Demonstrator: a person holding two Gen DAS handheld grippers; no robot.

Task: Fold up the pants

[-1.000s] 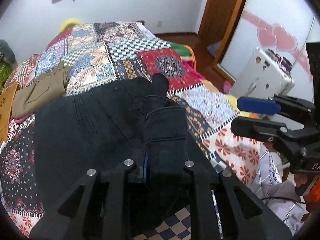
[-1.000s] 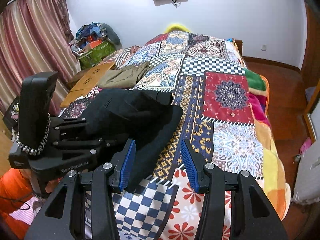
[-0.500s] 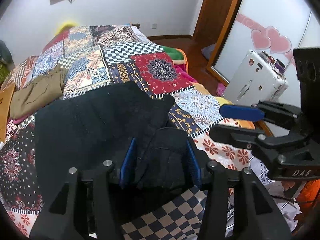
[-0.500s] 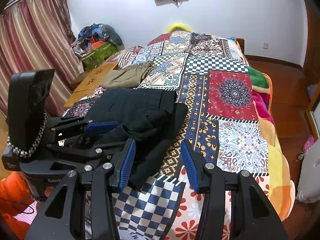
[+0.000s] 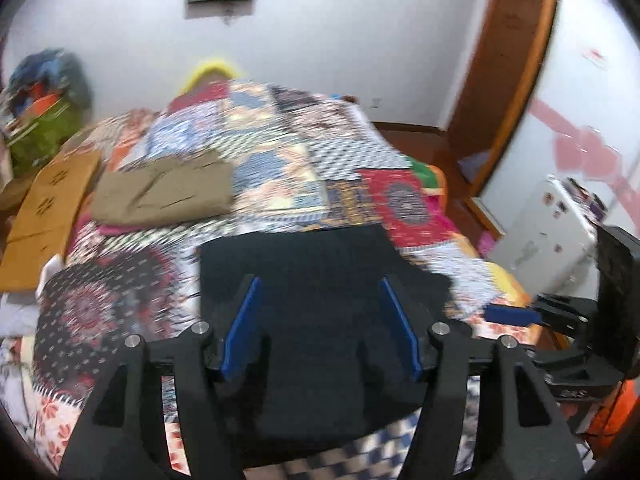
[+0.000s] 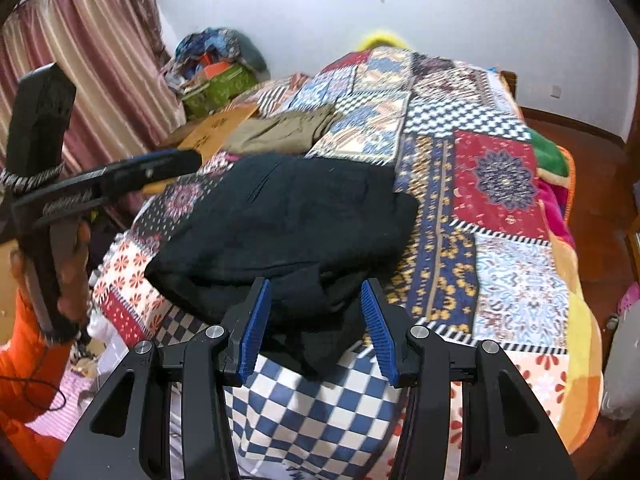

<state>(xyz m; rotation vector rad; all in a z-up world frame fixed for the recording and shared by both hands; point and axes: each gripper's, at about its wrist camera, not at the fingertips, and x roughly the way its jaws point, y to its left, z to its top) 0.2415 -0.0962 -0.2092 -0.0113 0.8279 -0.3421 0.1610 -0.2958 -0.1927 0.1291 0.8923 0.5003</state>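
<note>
Black pants point(image 6: 288, 224) on patchwork bedspread point(image 6: 500, 184)

quilt point(image 6: 500, 184) | khaki garment point(image 6: 280, 132) | cardboard point(image 5: 44, 208) | curtain point(image 6: 100, 60)

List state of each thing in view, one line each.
black pants: folded into a lumpy stack on the quilt, held by neither gripper
khaki pants: folded flat, farther up the bed
left gripper: jaws opening, above the black pants, nothing gripped
right gripper: open, empty, at the near edge of the black pants
quilt: spread over the bed
</note>
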